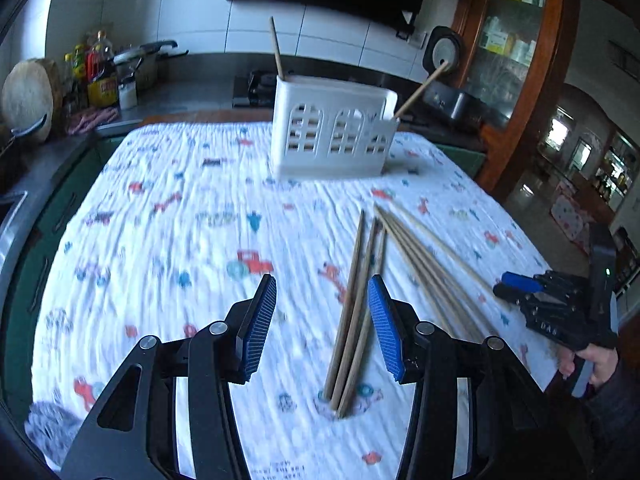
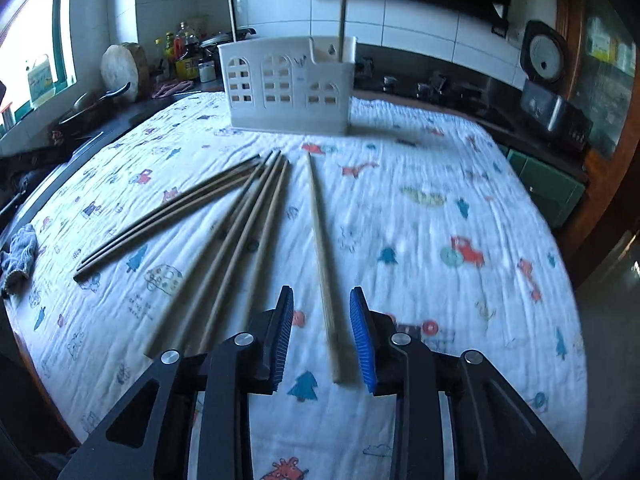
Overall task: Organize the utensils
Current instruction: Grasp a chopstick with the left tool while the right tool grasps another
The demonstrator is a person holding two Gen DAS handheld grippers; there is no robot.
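A white slotted utensil holder stands at the far side of the table and also shows in the right wrist view. Two chopsticks stick up out of it. Several wooden chopsticks lie loose on the patterned cloth. My left gripper is open above the cloth, three chopsticks lying just inside its right finger. My right gripper is open and low, with a single pale chopstick lying between its fingers. Other chopsticks lie to its left. The right gripper also shows in the left wrist view.
The table is covered with a white cloth with cartoon prints. A grey rag lies at its left edge. A counter with bottles, a chopping board and a stove runs behind. A wooden cabinet stands at the right.
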